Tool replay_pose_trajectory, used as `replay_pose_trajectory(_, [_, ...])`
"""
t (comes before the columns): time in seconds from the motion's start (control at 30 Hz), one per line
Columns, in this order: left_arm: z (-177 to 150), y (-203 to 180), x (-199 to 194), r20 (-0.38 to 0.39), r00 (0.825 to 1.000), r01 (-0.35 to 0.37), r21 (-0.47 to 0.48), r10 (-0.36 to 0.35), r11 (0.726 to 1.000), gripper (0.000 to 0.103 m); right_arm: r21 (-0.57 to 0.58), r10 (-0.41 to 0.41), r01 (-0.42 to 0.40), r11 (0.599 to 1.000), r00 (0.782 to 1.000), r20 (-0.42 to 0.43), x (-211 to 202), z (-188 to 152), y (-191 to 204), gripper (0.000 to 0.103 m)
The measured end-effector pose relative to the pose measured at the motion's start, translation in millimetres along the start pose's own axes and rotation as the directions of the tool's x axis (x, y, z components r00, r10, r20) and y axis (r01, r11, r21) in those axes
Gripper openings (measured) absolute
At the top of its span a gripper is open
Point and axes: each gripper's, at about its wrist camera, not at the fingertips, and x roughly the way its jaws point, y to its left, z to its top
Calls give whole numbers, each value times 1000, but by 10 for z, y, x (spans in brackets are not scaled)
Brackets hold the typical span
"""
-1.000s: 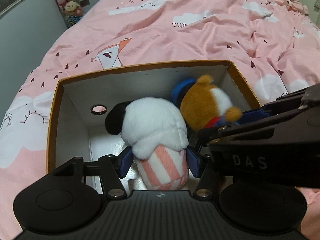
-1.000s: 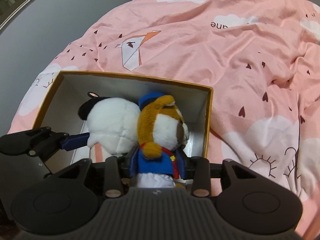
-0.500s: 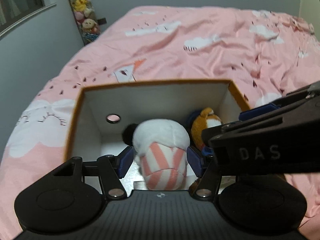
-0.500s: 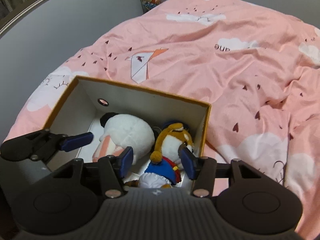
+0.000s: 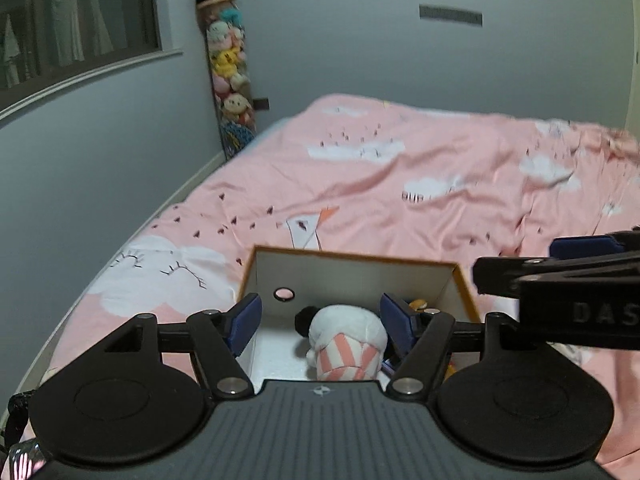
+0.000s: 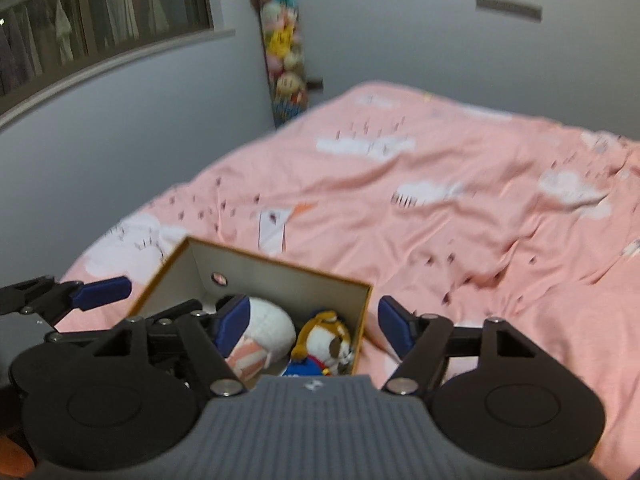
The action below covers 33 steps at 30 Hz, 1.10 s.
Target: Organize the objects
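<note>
An open cardboard box (image 5: pixel 356 258) with an orange rim lies on the pink bed; it also shows in the right wrist view (image 6: pixel 280 264). Inside lie a white plush with pink-striped bottom (image 5: pixel 346 338) (image 6: pixel 264 334) and a brown-and-white dog plush in blue (image 6: pixel 326 340), only its orange tip (image 5: pixel 418 303) visible from the left. My left gripper (image 5: pixel 322 322) is open and empty above the box. My right gripper (image 6: pixel 314 326) is open and empty, raised above the box's right side.
The pink quilt (image 5: pixel 420 184) with cloud prints covers the bed beyond the box. A hanging column of plush toys (image 5: pixel 228 68) stands in the far corner by the grey wall. A window (image 5: pixel 76 24) is on the left wall.
Both grippers opened wider, let go of their plushes and pulled up and back from the box. The plushes stay inside the box. More of the room is in view.
</note>
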Motion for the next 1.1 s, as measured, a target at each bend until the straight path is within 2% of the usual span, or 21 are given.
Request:
replay_pose_trajectory(0.07, [-4, 9, -130, 31, 999, -6, -5, 6, 1000, 84, 7, -11, 10, 1000, 999, 42, -172, -37, -10, 73])
replay_pose_trajectory(0.3, [-91, 19, -528, 138, 990, -36, -15, 38, 999, 89, 8, -58, 58, 998, 983, 176, -704, -262, -32, 81])
replay_pose_trajectory(0.47, [-226, -61, -669, 158, 985, -81, 31, 75, 996, 89, 22, -76, 73, 997, 978, 196, -873, -471, -47, 85])
replay_pose_trajectory(0.57, [-317, -88, -712, 132, 990, -55, 53, 47, 997, 89, 49, -92, 85, 995, 982, 167, -873, -625, -76, 86])
replay_pose_trajectory(0.73, [-502, -70, -664, 31, 999, -11, 67, 9, 998, 89, 67, -87, 81, 994, 993, 84, -753, -846, -100, 86])
replay_pose_trajectory(0.97, [-720, -88, -579, -74, 997, -31, 98, 38, 995, 89, 53, -18, 19, 998, 1000, -16, -617, -1150, -48, 86])
replay_pose_trajectory(1.1, [-844, -141, -538, -115, 993, -15, 121, 29, 993, 89, 51, 10, -7, 999, 998, -67, -528, -1252, -30, 86])
